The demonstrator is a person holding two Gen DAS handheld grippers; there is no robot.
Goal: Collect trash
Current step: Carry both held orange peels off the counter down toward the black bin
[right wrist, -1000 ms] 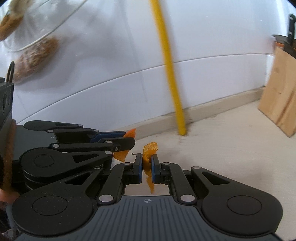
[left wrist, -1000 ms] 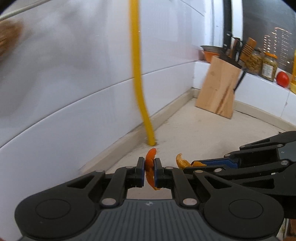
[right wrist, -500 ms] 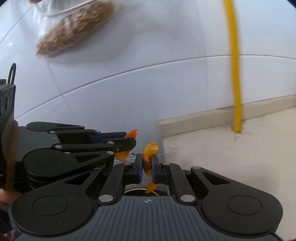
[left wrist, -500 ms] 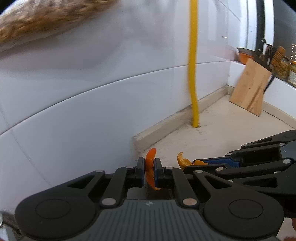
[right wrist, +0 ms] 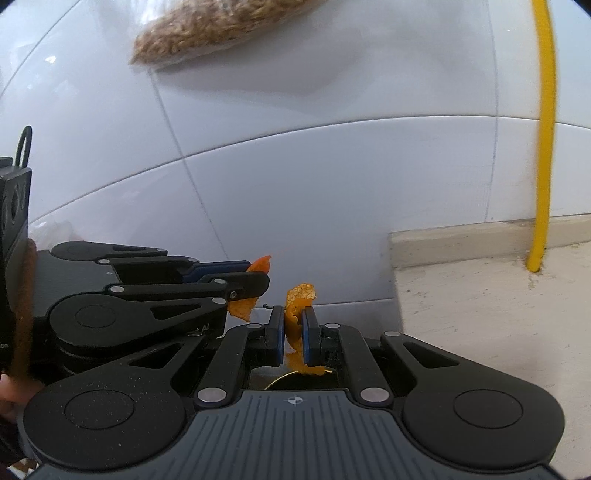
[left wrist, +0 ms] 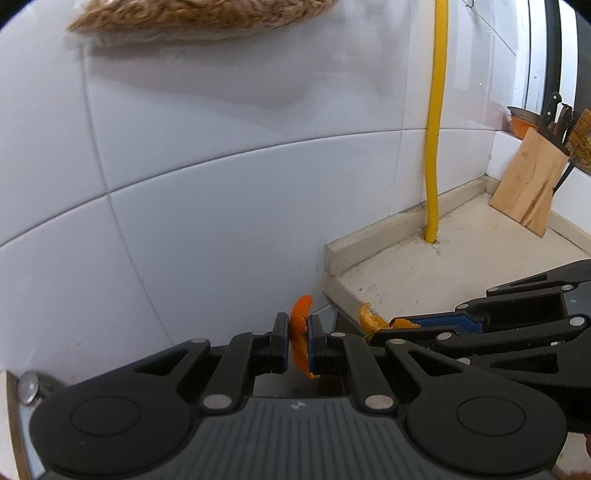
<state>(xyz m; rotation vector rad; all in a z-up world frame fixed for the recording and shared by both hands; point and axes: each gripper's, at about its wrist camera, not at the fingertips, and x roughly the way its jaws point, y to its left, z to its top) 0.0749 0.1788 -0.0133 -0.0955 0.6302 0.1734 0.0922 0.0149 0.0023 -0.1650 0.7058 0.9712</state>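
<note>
- Left wrist view: white tiled wall (left wrist: pixel 221 206) is seen ahead; the end of the beige countertop (left wrist: pixel 443 273) lies to the right, with a yellow pipe (left wrist: pixel 432 147) rising from its back edge.
- A wooden knife block (left wrist: pixel 528 184) is noted far right of the pipe, tilted, cut by the frame edge.
- A clear bag of brown grain (left wrist: pixel 199 14) is seen up the wall left of the pipe, blurred and cropped at the top.
- Left gripper (left wrist: pixel 298 343) is clamped narrow on an orange peel strip (left wrist: pixel 300 332), long axis upright, tip pointing up, held beyond the countertop's end.
- Right gripper (left wrist: pixel 406 325) is seen side-on below the pipe, a second peel piece (left wrist: pixel 371 317) protruding leftward; its jaw gap is hidden here.
- Right wrist view: same wall (right wrist: pixel 332 192), pipe (right wrist: pixel 543 147), countertop (right wrist: pixel 498 302) and grain bag (right wrist: pixel 229 26).
- Right gripper (right wrist: pixel 293 332) is closed on the second peel piece (right wrist: pixel 295 314), upright, curled at the top, lower end trailing below the pads.
- Left gripper (right wrist: pixel 255 282) is seen left of the pipe, peel strip (right wrist: pixel 245 308) poking out above and below its tips.
- What lies beneath both grippers is hidden by their bodies.
</note>
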